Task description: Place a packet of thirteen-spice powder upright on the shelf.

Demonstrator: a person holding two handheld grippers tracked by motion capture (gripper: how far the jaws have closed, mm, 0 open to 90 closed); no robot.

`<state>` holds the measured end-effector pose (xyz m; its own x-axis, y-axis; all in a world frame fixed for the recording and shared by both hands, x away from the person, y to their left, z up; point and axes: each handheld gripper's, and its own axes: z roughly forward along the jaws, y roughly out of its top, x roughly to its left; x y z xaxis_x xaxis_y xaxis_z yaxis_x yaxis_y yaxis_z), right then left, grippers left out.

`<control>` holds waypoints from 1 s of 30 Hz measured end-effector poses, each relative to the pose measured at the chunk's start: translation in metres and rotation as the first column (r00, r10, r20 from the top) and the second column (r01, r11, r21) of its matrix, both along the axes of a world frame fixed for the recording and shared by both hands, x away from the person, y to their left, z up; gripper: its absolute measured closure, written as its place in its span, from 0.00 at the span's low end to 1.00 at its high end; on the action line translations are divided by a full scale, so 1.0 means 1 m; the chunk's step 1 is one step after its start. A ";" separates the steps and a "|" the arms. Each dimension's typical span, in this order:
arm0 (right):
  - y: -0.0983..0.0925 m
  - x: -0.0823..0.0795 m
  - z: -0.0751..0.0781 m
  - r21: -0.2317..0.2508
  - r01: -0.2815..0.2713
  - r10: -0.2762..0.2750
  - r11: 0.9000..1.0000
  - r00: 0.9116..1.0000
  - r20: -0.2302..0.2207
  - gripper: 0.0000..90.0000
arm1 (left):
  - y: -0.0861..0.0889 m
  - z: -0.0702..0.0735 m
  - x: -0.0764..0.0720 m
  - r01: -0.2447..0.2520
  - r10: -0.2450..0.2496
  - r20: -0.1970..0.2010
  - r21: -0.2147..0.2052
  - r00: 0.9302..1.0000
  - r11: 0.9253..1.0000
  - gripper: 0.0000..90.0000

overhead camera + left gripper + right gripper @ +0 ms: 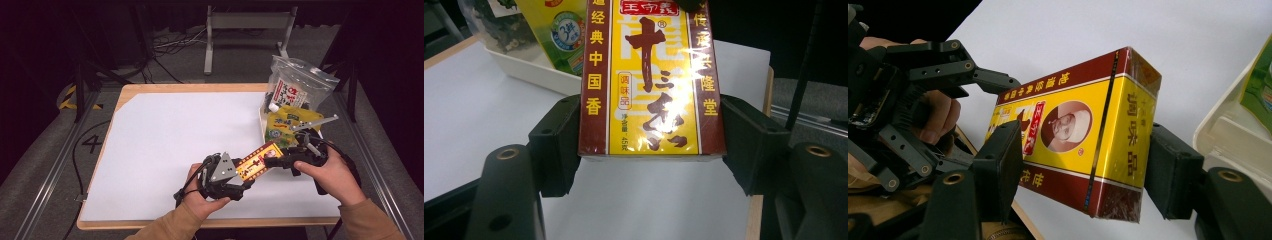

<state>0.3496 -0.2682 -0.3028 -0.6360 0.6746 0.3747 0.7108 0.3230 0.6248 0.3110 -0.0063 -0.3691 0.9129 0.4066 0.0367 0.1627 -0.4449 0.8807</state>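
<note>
Seasoning box (257, 161), red and yellow with Chinese print, hung between the two grippers in the lower middle of the high view, above the white table sheet (170, 145). The left gripper (239, 176) had its jaws clamped on one end of the box; in the left gripper view the box (651, 80) rose from between both black pads to the top edge of the frame, with each pad pressed against a red side panel. The right gripper (280, 159) met the other end. In the right gripper view the box (1083, 135) lay slanted across the middle of the frame, with the left pad against its printed face and the right pad against its narrow yellow side, so those jaws looked closed on it as well, though whether they pressed firmly could not be told. The left gripper (923, 100) and a hand (938, 112) showed at the left of that view. A white tray (262, 122) stood at the right of the high view, holding a yellow-green pouch (287, 122) and a clear bag (295, 85) behind it.
</note>
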 end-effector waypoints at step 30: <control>0.013 -0.012 0.022 0.008 -0.134 0.133 0.991 0.988 0.083 0.76 | -0.007 -0.010 0.009 0.037 -0.032 -0.076 0.060 0.997 0.998 0.31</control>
<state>0.3381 -0.2556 -0.2803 -0.7491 0.5767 0.3259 0.6078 0.4027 0.6844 0.3197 -0.0129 -0.3787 0.9274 0.3740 -0.0087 0.2113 -0.5044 0.8372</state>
